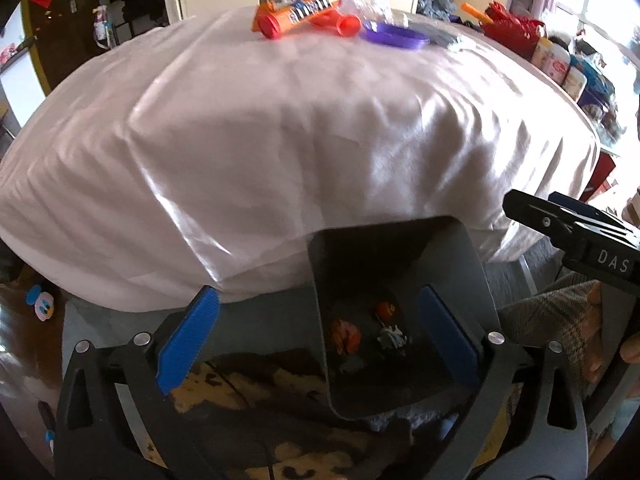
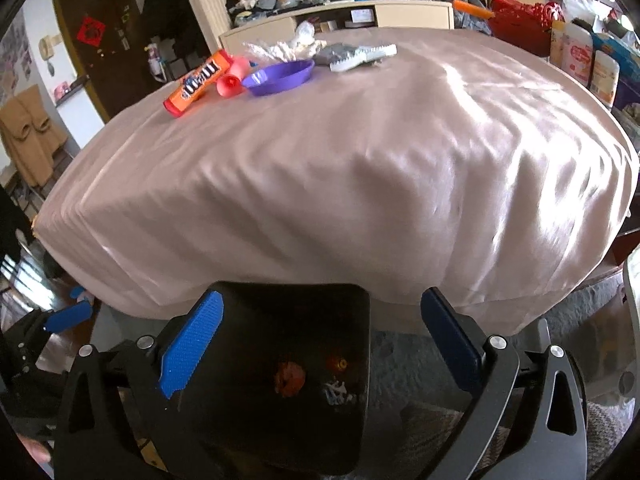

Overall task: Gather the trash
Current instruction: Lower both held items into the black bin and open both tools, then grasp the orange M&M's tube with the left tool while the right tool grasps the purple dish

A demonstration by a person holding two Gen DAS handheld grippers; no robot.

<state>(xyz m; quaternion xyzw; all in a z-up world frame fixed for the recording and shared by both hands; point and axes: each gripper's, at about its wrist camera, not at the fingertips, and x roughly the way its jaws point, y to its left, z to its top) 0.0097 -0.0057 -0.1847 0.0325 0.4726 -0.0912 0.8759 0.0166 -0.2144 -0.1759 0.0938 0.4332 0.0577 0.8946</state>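
A dark square bin (image 1: 472,280) stands on the floor against the near side of a table under a pink cloth (image 1: 280,140); a few small scraps lie in its bottom (image 1: 346,336). It also shows in the right wrist view (image 2: 360,320). Both grippers hover above it, wide open and empty: left gripper (image 1: 320,344), right gripper (image 2: 320,344). At the table's far end lie an orange M&M's tube (image 1: 300,12) (image 2: 198,84), a red cap (image 1: 348,24), a purple dish (image 1: 394,36) (image 2: 280,76), crumpled clear wrappers (image 2: 280,50) and a grey-white toy (image 2: 356,56).
The right gripper's body (image 1: 580,232) shows at the right of the left wrist view. Red bags (image 1: 512,28) and bottles (image 2: 580,60) line the table's right side. A cabinet (image 2: 340,20) stands behind. A patterned rug (image 1: 260,392) covers the floor.
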